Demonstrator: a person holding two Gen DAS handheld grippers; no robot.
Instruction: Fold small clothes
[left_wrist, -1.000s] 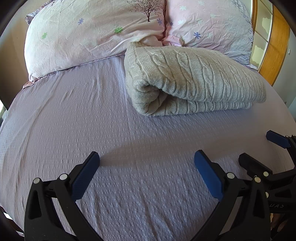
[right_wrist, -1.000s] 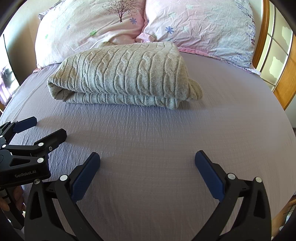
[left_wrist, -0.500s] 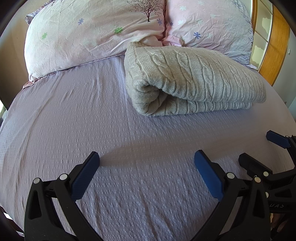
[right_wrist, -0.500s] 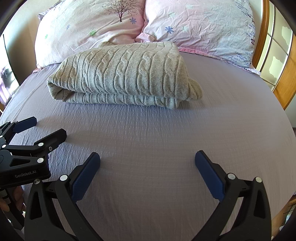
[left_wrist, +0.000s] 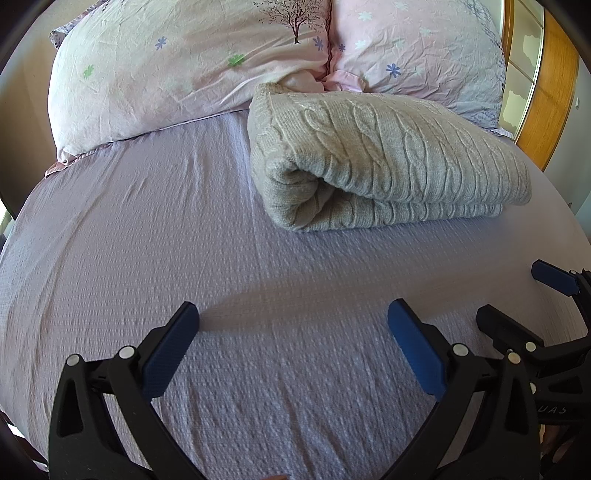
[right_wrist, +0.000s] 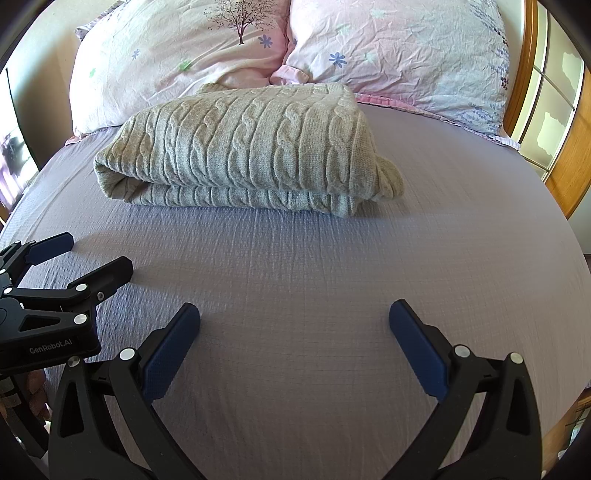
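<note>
A grey cable-knit sweater (left_wrist: 388, 162) lies folded in a thick bundle on the lilac bed sheet (left_wrist: 147, 240), just in front of the pillows; it also shows in the right wrist view (right_wrist: 251, 147). My left gripper (left_wrist: 293, 321) is open and empty, low over the sheet, well short of the sweater. My right gripper (right_wrist: 294, 317) is open and empty too, beside the left one. The right gripper shows at the right edge of the left wrist view (left_wrist: 517, 295), and the left gripper at the left edge of the right wrist view (right_wrist: 81, 258).
Two pale pink flowered pillows (left_wrist: 177, 70) (right_wrist: 399, 51) stand at the head of the bed behind the sweater. A wooden frame with glass panes (right_wrist: 554, 110) runs along the right side. The bed edge curves off at the left (right_wrist: 22, 192).
</note>
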